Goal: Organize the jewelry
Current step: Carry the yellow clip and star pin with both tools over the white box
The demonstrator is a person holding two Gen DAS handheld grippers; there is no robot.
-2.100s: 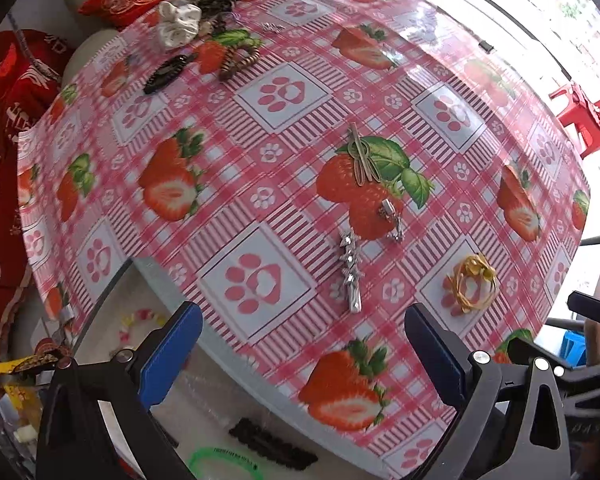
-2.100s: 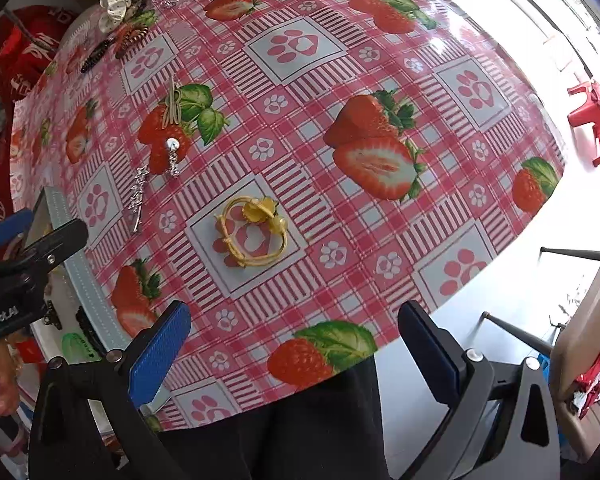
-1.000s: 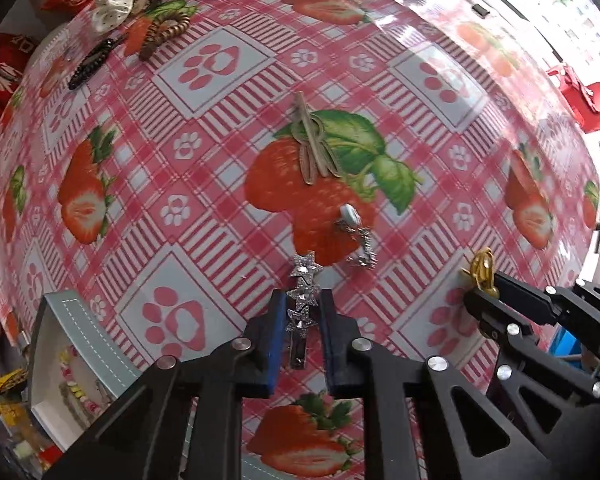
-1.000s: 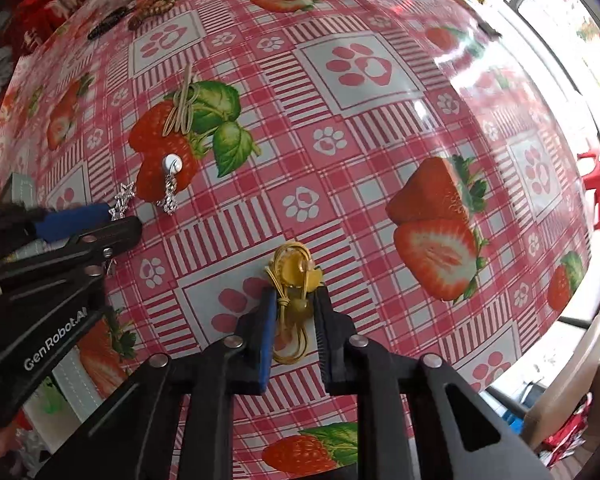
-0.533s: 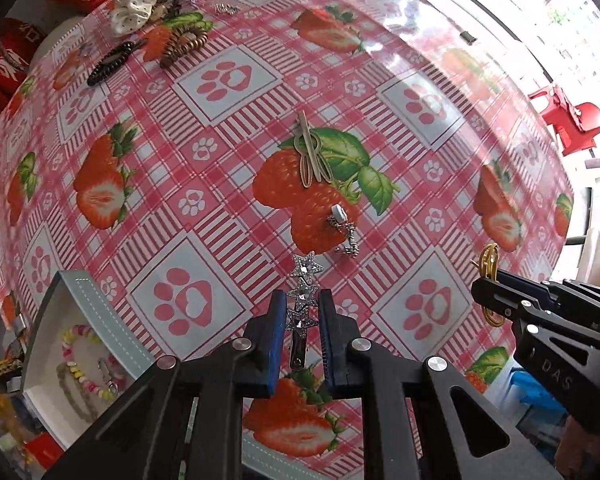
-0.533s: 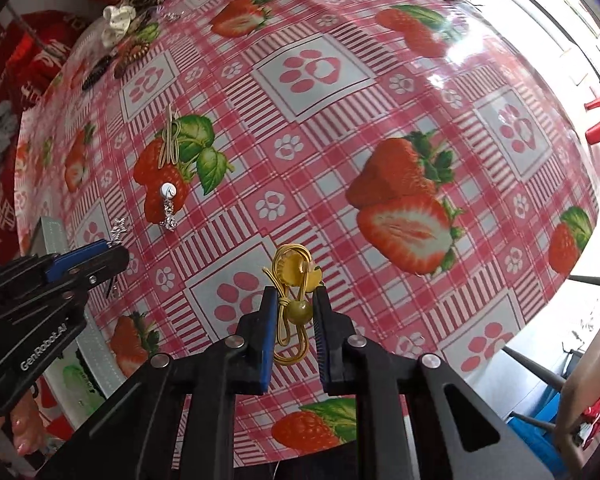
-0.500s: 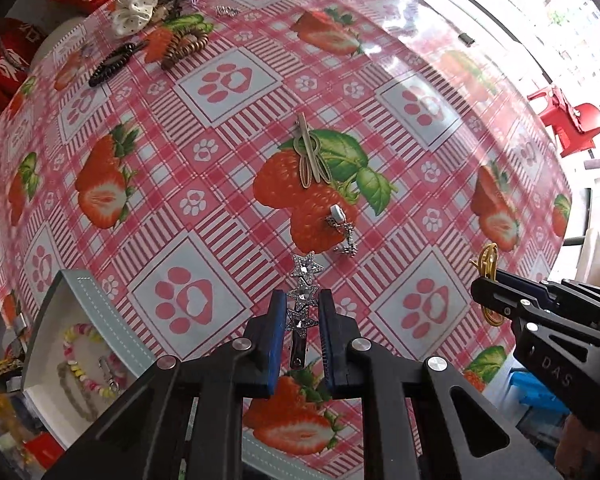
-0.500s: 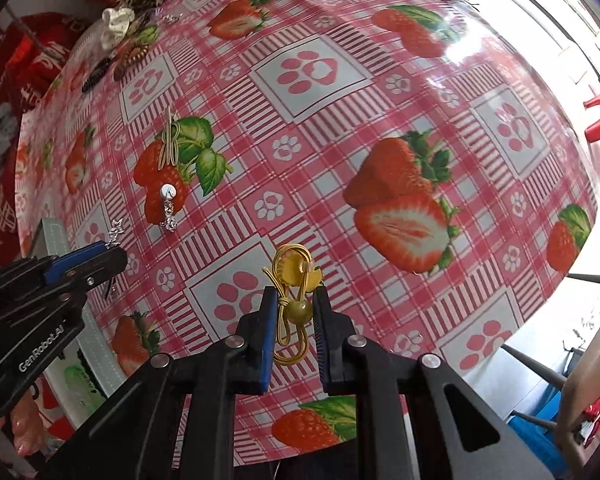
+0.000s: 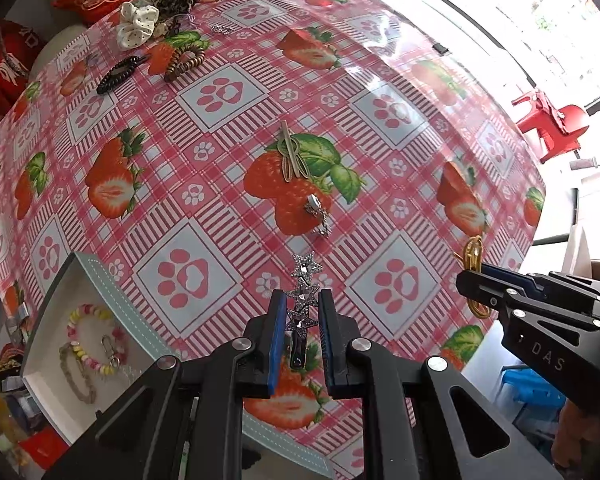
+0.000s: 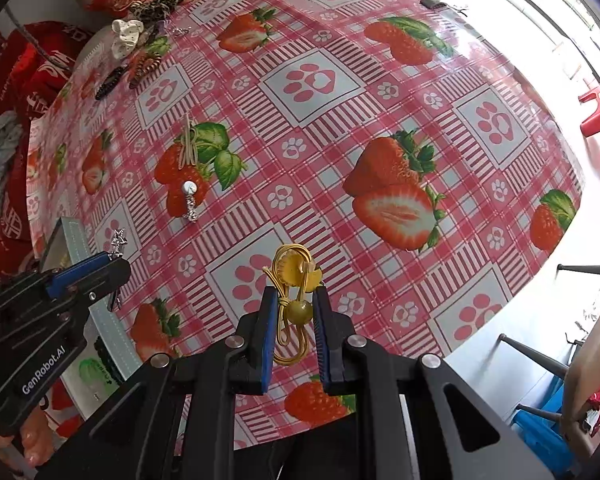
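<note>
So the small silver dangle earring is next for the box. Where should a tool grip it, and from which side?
Take the silver dangle earring at its round stud end, coming straight down from above. It lies flat on the tablecloth; the stud is its one solid part, while the chain would probably slip between the pads.

At lower centre the right tool [image 10: 294, 314] pinches a yellow hair tie [image 10: 294, 280] above the strawberry-print counter [image 10: 380, 120]. At lower left the left tool [image 10: 100, 270] grips a star hair clip [image 10: 119, 242]. A silver earring [image 10: 189, 200] lies left of centre.
</note>
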